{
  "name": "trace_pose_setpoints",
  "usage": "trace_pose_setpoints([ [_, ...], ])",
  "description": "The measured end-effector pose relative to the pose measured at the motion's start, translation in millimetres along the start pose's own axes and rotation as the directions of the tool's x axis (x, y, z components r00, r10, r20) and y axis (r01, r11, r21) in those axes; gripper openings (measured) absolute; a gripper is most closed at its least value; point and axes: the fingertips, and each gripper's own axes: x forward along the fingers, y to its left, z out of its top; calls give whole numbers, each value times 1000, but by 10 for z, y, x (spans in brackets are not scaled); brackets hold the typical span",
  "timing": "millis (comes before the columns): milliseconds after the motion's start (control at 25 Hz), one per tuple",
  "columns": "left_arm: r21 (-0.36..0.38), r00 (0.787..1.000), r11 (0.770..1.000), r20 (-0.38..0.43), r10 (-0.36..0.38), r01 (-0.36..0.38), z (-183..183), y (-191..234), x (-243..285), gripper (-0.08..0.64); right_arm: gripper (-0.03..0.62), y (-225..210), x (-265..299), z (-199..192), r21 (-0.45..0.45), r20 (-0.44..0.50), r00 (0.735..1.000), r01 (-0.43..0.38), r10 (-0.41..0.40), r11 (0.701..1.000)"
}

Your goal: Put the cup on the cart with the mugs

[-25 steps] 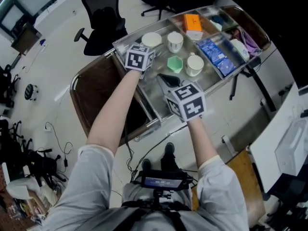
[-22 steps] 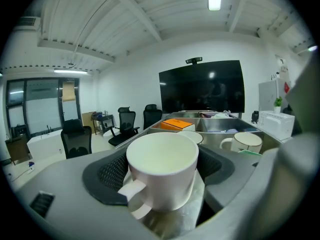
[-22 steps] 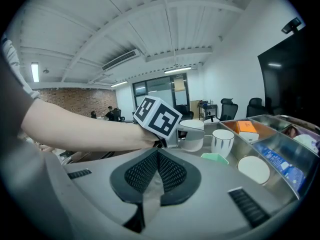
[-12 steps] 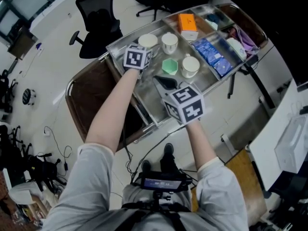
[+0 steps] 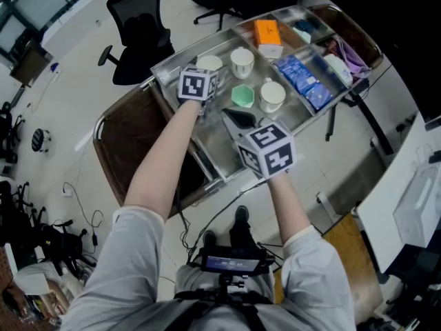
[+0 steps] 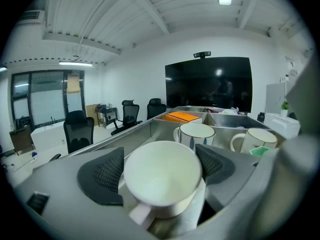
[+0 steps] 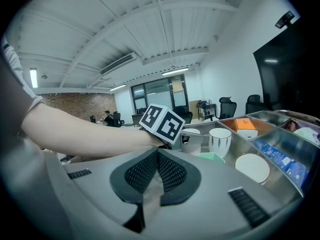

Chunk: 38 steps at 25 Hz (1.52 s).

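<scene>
Cup among mugs on cart, L tongs clamped on it

White cup (image 6: pixel 160 184) is upright in the steel cart's (image 6: pixel 137 134) tray, handle toward camera, w/ L gripper (image 6: pixel 159 170) pads pressed on both its sides; can't tell if its base is down. Just behind it: striped white mug (image 6: pixel 196 134), plain white mug (image 6: pixel 254 140) further R, green hexagonal cup (image 5: pixel 242 95) beside them. R gripper (image 7: pixel 157 171) jaws closed together, nothing btwn them, held over tray front, apart from cups. Orange box (image 5: pixel 267 33) & blue packets (image 5: pixel 303 74) lie in compartments further R.

White cup (image 6: pixel 161 178) sits upright in the steel cart (image 5: pixel 214 141), beside white mugs (image 6: pixel 195 134).
</scene>
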Motion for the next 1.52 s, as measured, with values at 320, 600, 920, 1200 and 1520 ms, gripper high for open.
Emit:
trace_pose_setpoints([
  [320, 11, 1000, 1000, 28, 0, 0, 98, -52, -39, 460, 0, 42, 12, -9, 11, 7, 1000, -5, 5, 1000],
  [600, 21, 999, 1000, 33, -3, 2, 222, -89, -172, 462, 0, 0, -26, -49, 34, 14, 1000, 20, -21, 999],
  [920, 43, 996, 998, 71, -56, 53, 529, -292, -780, 457, 0, 29, -262, 28, 46, 50, 994, 93, -95, 995],
  [1200, 82, 985, 988, 106, -137, 129, 528, -521, -1617, 252, 0, 295, -495, -1, 50, 66, 985, 154, -157, 987],
  [1520, 112, 980, 985, 136, -146, 131, 138, -667, -2701, 4, 0, 766, -867, -142, 61, 88, 968, 231, -235, 971],
])
